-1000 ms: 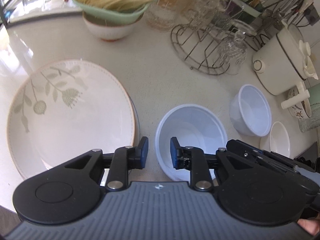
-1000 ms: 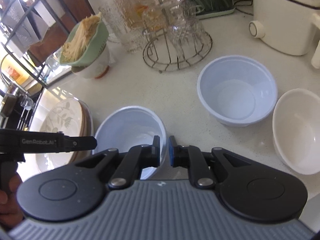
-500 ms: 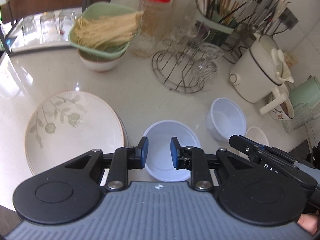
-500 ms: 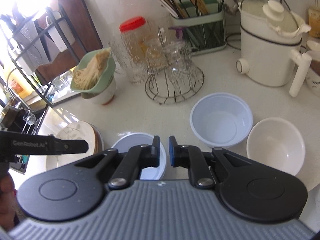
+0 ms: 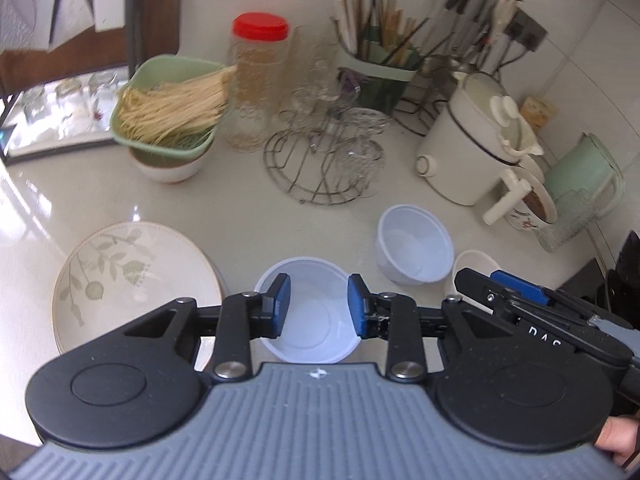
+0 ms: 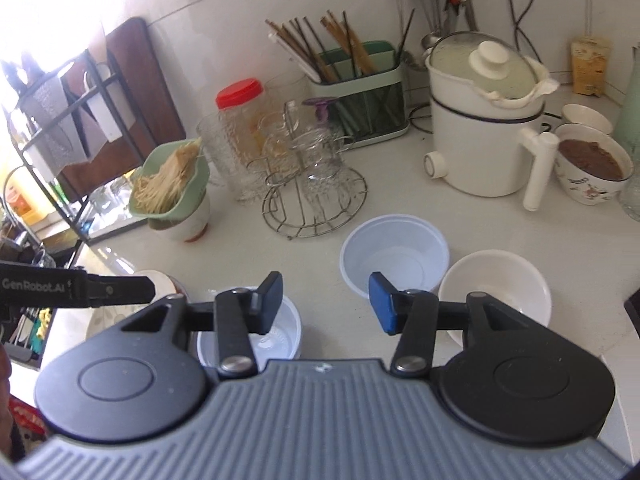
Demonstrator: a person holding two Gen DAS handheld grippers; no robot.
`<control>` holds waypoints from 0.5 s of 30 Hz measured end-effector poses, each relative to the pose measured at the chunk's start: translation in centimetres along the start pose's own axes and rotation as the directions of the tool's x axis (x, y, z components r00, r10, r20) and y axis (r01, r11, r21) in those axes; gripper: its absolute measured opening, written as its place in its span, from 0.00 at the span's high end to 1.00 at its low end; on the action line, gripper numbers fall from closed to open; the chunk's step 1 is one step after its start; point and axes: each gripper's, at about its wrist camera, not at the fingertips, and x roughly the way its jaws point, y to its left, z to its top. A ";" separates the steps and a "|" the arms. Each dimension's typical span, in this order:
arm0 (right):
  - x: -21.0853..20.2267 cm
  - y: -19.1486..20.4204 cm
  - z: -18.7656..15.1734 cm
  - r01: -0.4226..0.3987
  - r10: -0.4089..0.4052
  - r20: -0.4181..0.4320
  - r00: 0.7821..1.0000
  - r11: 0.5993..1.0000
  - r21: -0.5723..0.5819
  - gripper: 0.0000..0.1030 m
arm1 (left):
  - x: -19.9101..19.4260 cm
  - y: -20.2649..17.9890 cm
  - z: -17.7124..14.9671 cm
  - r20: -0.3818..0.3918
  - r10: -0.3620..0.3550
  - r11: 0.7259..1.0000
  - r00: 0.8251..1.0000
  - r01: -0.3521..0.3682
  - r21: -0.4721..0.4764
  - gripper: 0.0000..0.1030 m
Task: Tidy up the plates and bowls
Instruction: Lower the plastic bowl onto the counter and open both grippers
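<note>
Both the left gripper [image 5: 316, 308] and right gripper [image 6: 326, 302] are hanging released above three round, smooth white bowls [image 5: 310, 316] sitting beside one leaf-patterned plate stack [image 5: 132, 280], with a wire rack [image 5: 320, 160] standing beyond.

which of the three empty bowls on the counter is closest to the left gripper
The translucent plastic bowl beside the leaf-patterned plate: it sits directly beneath the left gripper. The other plastic bowl and the white ceramic bowl lie farther right.

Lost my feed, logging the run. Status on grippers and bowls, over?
Left gripper open, above near plastic bowl. Right gripper open, empty. Second plastic bowl and ceramic bowl side by side, plate stack left. Nothing blocking.
</note>
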 end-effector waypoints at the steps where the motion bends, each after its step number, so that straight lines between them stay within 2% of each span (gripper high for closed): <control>1: -0.3 0.0 0.0 0.001 -0.001 0.010 1.000 1.000 0.005 0.51 | -0.3 -0.2 0.0 0.010 -0.004 1.000 1.000 0.004 0.008 0.65; 4: -1.1 0.0 -0.1 0.016 -0.016 0.035 0.999 1.000 0.011 0.51 | -0.6 -0.8 -0.1 0.028 -0.014 1.000 1.000 0.013 0.028 0.65; 15: -3.8 0.4 -1.6 0.113 -0.117 0.062 0.991 0.991 0.067 0.51 | -1.2 -1.8 -0.2 -0.007 -0.082 0.989 0.997 0.083 0.124 0.65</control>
